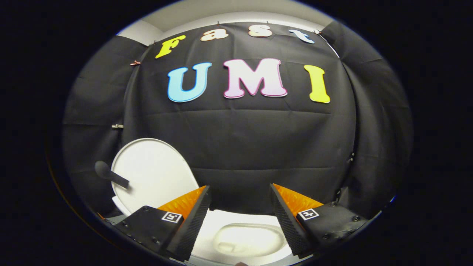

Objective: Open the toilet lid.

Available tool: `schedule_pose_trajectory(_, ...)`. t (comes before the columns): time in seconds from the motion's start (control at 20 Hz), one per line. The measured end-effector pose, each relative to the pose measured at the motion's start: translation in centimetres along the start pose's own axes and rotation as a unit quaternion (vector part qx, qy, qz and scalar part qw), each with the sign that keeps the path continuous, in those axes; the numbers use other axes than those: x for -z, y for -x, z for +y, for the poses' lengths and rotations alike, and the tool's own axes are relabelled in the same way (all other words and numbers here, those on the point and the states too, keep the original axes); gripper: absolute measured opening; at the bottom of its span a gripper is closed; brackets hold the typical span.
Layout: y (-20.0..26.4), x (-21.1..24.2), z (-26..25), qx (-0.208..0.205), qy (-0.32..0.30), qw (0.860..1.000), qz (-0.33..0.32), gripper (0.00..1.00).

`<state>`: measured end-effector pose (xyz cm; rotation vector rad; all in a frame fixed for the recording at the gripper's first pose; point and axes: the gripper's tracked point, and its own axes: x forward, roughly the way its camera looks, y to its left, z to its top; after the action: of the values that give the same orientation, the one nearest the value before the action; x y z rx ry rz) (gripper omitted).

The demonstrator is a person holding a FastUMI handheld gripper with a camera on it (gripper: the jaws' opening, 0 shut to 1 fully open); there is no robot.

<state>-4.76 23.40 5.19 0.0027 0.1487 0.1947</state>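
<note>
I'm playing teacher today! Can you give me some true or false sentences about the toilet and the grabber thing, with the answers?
1. The toilet lid is standing up, open. True.
2. The gripper is squeezing the lid. False: its fingers are spread apart with nothing between them, and the lid is off to one side beyond them.
3. The toilet bowl shows between the fingers. True.
4. A dark handle sticks out across the lid. True.
5. The wall behind the toilet is white tile. False: it is black cloth.
</note>
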Motion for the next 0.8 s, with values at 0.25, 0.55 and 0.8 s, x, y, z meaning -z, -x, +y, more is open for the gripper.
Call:
schedule_pose_trajectory(0.25,0.1,1.3,-5.9,0.028,0.004,0.999,-0.035,0.98)
schedule_pose_trajectory(0.55,-0.3,4.7,-7.5,0.031,-0.010,0.999,-0.017,0.98)
schedule_pose_trajectory(0.8,-0.3,4.9,-8.7,0.044,-0.011,0.999,-0.023,0.98)
